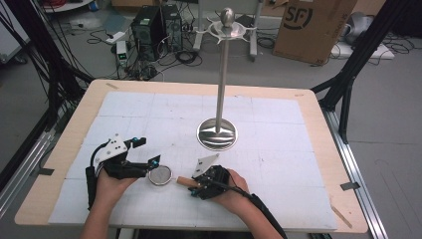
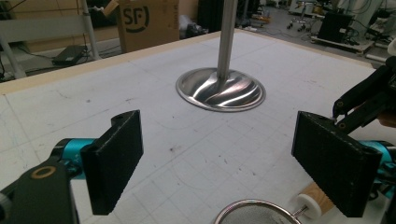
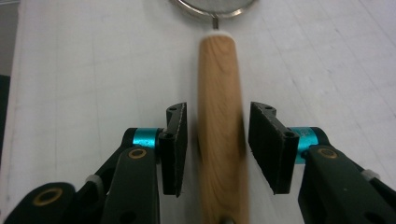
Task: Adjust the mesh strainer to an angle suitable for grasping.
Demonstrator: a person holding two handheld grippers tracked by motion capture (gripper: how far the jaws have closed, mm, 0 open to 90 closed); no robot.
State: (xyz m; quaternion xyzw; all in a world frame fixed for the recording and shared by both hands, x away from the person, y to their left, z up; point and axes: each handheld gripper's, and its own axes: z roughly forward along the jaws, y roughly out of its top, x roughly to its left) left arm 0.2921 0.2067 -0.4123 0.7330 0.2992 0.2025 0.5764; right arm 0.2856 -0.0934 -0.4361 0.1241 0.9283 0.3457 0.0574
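A small metal mesh strainer (image 1: 160,175) with a wooden handle (image 1: 183,181) lies on the white mat near the front edge. My right gripper (image 1: 192,187) straddles the handle (image 3: 219,116); its jaws stand on either side with thin gaps showing, so it is open. The handle looks blurred there, and the strainer's rim (image 3: 215,7) sits at the top of the right gripper view. My left gripper (image 1: 149,151) is wide open just left of the mesh bowl, holding nothing. In the left gripper view the bowl's rim (image 2: 254,212) lies low between the jaws of my left gripper (image 2: 224,158).
A tall metal stand (image 1: 221,74) with a round base (image 1: 217,133) and a hook ring on top rises from the middle of the mat. The base (image 2: 220,88) lies ahead of the left gripper. The wooden table (image 1: 318,99) borders the mat; boxes and cables sit on the floor beyond.
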